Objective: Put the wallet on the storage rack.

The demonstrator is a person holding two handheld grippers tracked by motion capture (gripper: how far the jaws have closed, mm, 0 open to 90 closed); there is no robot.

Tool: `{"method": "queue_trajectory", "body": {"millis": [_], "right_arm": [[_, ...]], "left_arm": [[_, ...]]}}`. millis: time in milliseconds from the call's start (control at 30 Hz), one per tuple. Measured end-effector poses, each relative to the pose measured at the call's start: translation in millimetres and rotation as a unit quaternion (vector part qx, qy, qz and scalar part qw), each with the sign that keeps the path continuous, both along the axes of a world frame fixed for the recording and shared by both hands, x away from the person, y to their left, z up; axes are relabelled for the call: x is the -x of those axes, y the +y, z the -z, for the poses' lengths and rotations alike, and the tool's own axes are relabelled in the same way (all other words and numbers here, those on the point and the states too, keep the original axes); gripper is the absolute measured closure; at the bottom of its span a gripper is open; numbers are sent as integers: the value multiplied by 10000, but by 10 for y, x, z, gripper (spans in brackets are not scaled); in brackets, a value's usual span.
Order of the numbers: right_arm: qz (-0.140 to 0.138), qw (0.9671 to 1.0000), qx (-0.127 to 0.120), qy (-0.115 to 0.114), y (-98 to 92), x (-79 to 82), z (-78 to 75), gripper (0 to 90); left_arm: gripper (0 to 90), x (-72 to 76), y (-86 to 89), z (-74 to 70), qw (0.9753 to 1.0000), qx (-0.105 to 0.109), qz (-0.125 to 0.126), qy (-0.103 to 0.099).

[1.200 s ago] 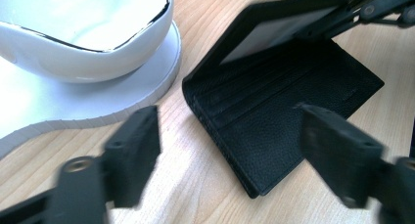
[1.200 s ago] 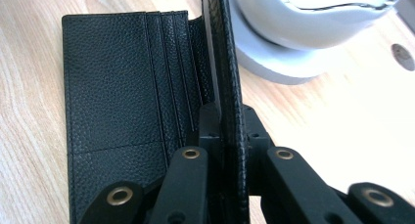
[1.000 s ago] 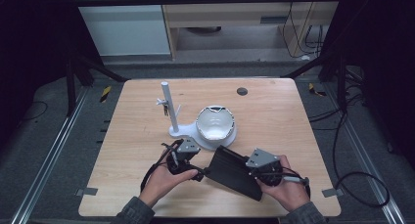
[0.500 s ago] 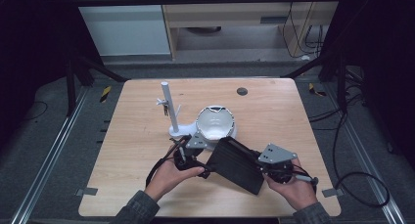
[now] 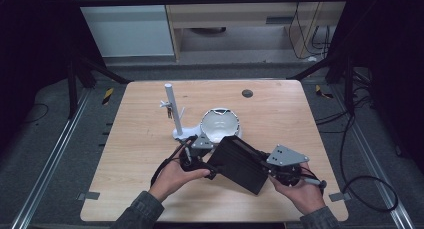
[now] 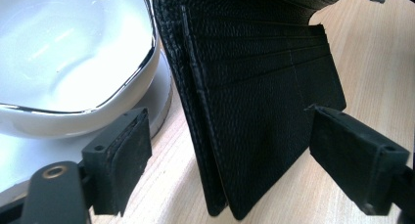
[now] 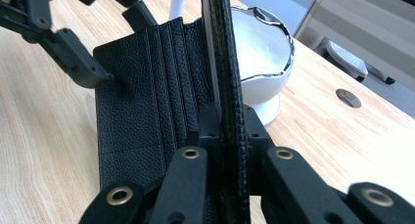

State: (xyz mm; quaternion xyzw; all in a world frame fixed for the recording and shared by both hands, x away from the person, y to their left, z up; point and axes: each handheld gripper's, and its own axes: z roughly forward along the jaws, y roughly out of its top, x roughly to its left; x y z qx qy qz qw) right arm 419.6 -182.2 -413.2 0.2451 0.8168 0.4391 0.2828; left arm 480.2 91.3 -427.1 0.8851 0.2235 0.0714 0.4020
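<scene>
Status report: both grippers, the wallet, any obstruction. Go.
Right gripper shut on wallet flap. Left gripper open, jaws either side of wallet's free edge. White bowl close behind wallet.

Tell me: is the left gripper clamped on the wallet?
No: the left gripper stands open, its pads apart around the black wallet.

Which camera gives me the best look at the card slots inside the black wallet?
The left gripper view: the wallet faces it, card slots in clear rows between the open jaws. The right gripper view shows the slots at a slant behind the flap clamped in its jaws. The high view shows the wallet as a dark slab.
</scene>
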Motion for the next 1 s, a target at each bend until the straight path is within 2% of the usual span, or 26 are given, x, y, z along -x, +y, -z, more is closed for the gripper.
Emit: {"method": "queue_trajectory", "body": {"millis": [33, 100, 200, 267, 367, 433, 533, 567, 633, 700, 833, 967, 1000], "right_arm": [[-7, 10000, 0, -1, 2, 0, -1, 836], [-20, 10000, -17, -22, 5, 0, -6, 836], [-20, 9999, -75, -73, 3, 7, -21, 836], [-20, 9999, -110, -115, -4, 13, -35, 836], [-50, 9998, -155, -125, -15, 17, -40, 836], [-95, 9998, -169, -99, -26, 25, -32, 832], [-196, 9995, -243, -21, -53, 43, -1, 779], [-232, 9994, -264, 17, -58, 55, 20, 749], [-312, 9989, -329, 88, -60, 84, 74, 688], [-412, 9981, -402, 196, -44, 114, 131, 580], [-563, 9966, -268, 535, 6, 152, 260, 414], [-503, 9962, -266, 658, -7, 151, 387, 287], [-462, 9962, -284, 685, -21, 140, 412, 253]], "left_arm": [[164, -12, -9, 1, 10000, -8, 10, 1], [226, -35, -28, -1, 10000, -29, 70, 37], [253, -78, -66, -3, 9998, -58, 152, 75], [308, -115, -79, -14, 9996, 62, 175, 216], [498, -124, -88, -80, 9994, 5, 213, 261], [605, -117, -63, -161, 9988, 29, 265, 419], [782, -82, -22, -283, 9965, 371, 332, 664], [797, -64, -24, -322, 9964, 413, 324, 661], [802, -35, -49, -392, 9973, 272, 304, 612], [806, -22, -73, -462, 9973, 248, 316, 613], [808, -12, -116, -623, 9984, 62, 287, 476], [810, -19, -110, -792, 9992, -68, 238, 326], [809, -20, -105, -832, 9993, -43, 209, 322]]}}
